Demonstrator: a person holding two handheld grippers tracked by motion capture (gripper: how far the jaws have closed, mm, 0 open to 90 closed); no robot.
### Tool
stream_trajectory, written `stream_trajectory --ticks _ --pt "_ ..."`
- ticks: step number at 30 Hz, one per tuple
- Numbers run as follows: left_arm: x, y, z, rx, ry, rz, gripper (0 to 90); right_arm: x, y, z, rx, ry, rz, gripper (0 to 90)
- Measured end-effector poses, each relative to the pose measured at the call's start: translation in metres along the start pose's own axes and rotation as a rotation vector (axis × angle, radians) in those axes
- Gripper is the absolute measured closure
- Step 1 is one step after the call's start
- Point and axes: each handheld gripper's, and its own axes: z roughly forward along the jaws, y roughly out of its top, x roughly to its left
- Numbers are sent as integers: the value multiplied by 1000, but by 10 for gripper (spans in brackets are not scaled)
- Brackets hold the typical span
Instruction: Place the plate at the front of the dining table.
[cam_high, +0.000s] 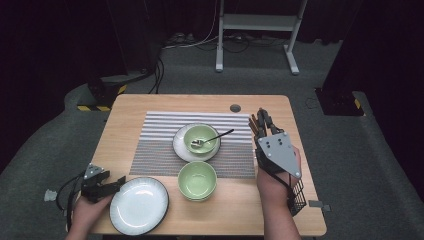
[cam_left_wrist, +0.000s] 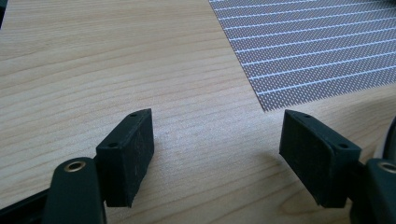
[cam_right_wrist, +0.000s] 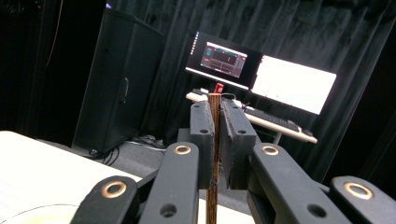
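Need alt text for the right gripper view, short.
The right gripper is shut on brown wooden chopsticks that stand upright between its black jaws. Behind are two lit monitors on a desk, a black cabinet and dark curtains; a pale table edge shows at lower left.

Surface (cam_high: 150, 105) evenly lit from above, surroundings near black; soft shadows under left tongs (cam_left_wrist: 217, 156); monitor (cam_right_wrist: 294, 84) blown out; foreground slightly blurred.
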Motion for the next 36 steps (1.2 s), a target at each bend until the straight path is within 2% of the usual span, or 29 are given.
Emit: stream_trajectory --ticks 8,14,25,29,36 --pt "0 0 0 -1 -3 -2 264 7 10 2 -17 10 -35 843" --pt "0 0 0 -1 -4 -3 264 7 15 1 -33 20 -22 843" --pt "0 0 0 -1 -1 0 264 13 25 -2 -57 26 -40 842" --pt "0 0 0 0 -2 -1 265 14 27 -3 -61 35 -33 843" --pt "0 0 0 -1 -4 -1 264 24 28 -2 -67 64 -23 842"
